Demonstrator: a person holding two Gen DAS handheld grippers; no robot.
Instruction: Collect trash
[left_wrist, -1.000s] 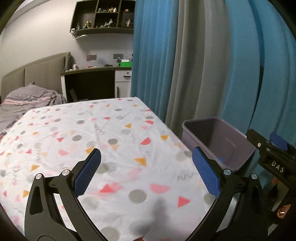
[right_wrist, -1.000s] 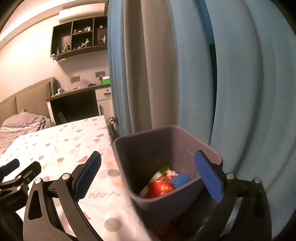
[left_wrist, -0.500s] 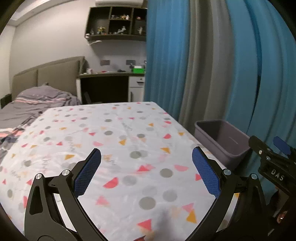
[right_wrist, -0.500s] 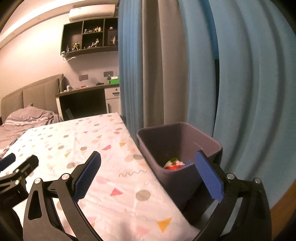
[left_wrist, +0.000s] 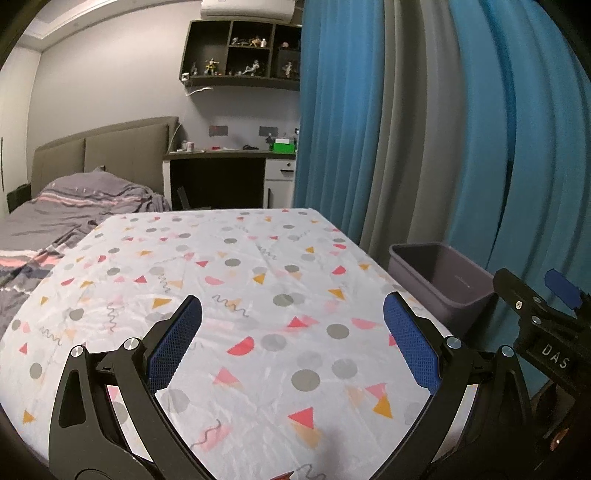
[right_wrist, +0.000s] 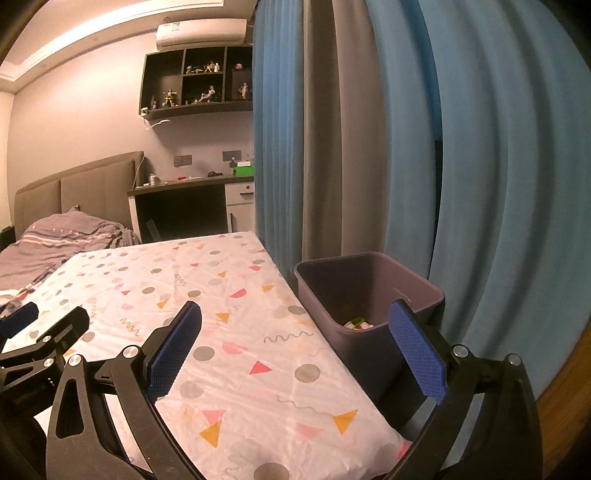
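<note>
A grey-purple bin (right_wrist: 369, 291) stands on the floor beside the table's right edge, and a little trash (right_wrist: 357, 323) shows at its bottom. The left wrist view shows the same bin (left_wrist: 439, 280) at the right. My left gripper (left_wrist: 291, 339) hovers open above the patterned tablecloth (left_wrist: 240, 280) with nothing between its blue pads. My right gripper (right_wrist: 295, 347) is open too, over the table's right edge, its right finger in front of the bin. The right gripper (left_wrist: 543, 317) also appears at the right of the left wrist view.
Blue and grey curtains (right_wrist: 406, 147) hang right behind the bin. Beyond the table are a bed with a grey blanket (left_wrist: 74, 206), a dark desk (left_wrist: 221, 177) and a wall shelf (left_wrist: 240, 59) with figurines. The left gripper (right_wrist: 33, 347) shows at the right wrist view's left edge.
Both grippers have pulled back and up from the bin. The bin now sits farther away and smaller, and more of the table and room shows.
</note>
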